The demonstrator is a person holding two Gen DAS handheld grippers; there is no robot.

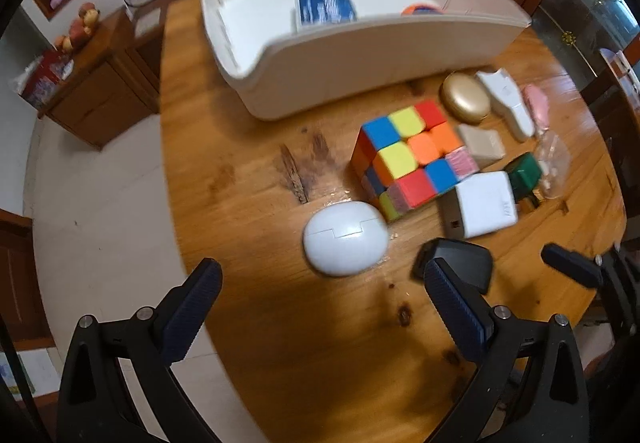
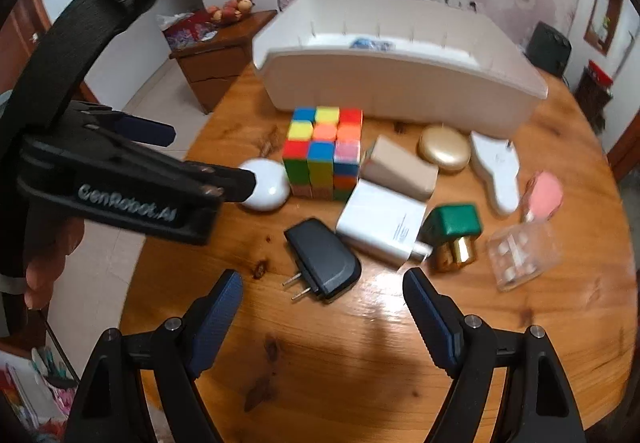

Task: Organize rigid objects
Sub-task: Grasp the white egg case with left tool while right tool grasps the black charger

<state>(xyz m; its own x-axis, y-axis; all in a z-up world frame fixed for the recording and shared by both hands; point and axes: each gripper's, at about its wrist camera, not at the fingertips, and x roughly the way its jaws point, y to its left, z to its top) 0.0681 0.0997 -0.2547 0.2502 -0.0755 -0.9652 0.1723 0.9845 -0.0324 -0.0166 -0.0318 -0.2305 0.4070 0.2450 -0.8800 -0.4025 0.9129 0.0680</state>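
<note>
Reaching down toward the wooden bench (image 2: 360, 363), both grippers are arriving over the scattered things with nothing in them, so I judge the step in hand to be the approach for a pick. The left gripper (image 1: 320, 283) is holding its jaws spread wide, and the white egg-shaped case (image 1: 346, 239) is lying just in front of the gap between them, close to the colourful cube (image 1: 408, 159). The right gripper (image 2: 322, 291) is also holding its jaws spread, with the black plug adapter (image 2: 324, 259) lying just ahead of them, its two prongs pointing toward the bench edge.

Behind these, the white bin (image 2: 400, 91) is standing at the far side of the bench, and some things, one blue, are already lying inside it. The other things are waiting in front of it: a white charger (image 2: 380, 223), a beige box (image 2: 400, 167), a gold oval case (image 2: 444, 149), a green and gold bottle (image 2: 454, 235), a clear plastic box (image 2: 524, 255), a white flat device (image 2: 496, 171) and a pink item (image 2: 544, 195).

For the next move, I think the left jaws are needing to sink around the smooth round case and close gently, because it may slip out. The right jaws should straddle the adapter's body, not the prongs. Then each thing is going up and over the bin wall.
</note>
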